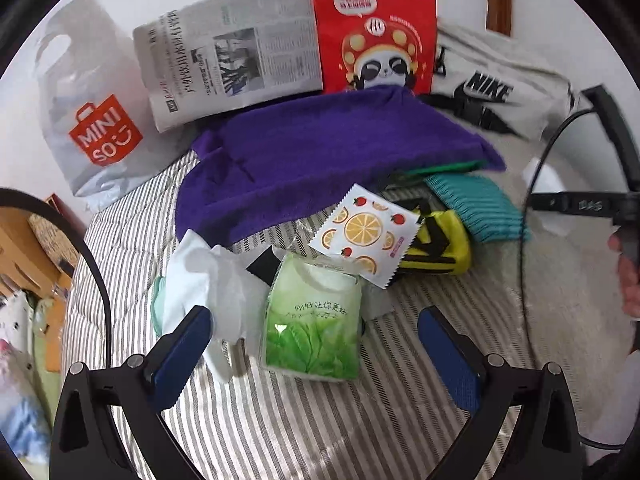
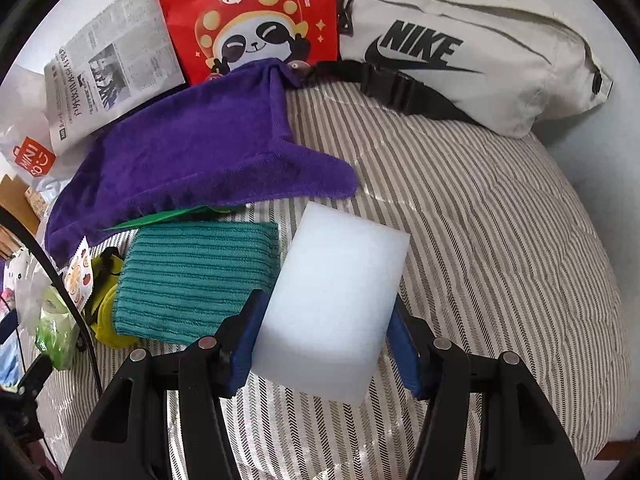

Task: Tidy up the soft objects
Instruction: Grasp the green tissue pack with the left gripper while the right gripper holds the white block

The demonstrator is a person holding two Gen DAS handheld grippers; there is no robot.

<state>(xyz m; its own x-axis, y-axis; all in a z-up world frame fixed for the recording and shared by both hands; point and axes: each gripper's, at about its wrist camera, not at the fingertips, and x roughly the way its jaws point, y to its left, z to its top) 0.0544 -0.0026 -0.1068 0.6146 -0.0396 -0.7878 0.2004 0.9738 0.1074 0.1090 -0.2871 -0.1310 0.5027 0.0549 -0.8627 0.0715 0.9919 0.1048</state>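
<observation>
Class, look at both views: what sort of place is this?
Probably a bedroom at home: the things lie on a striped quilt, like a bed's, with a waist bag and a folded newspaper behind.

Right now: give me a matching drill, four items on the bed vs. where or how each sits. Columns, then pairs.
Things
1. white sponge block
2. purple towel
3. green tissue pack
4. teal ribbed cloth

States
A. ahead of the open left gripper
B. clamped in the right gripper
C. corner draped onto the red panda bag
D. folded, beside the sponge

Pairs: 1-B, 2-C, 3-A, 4-D
</observation>
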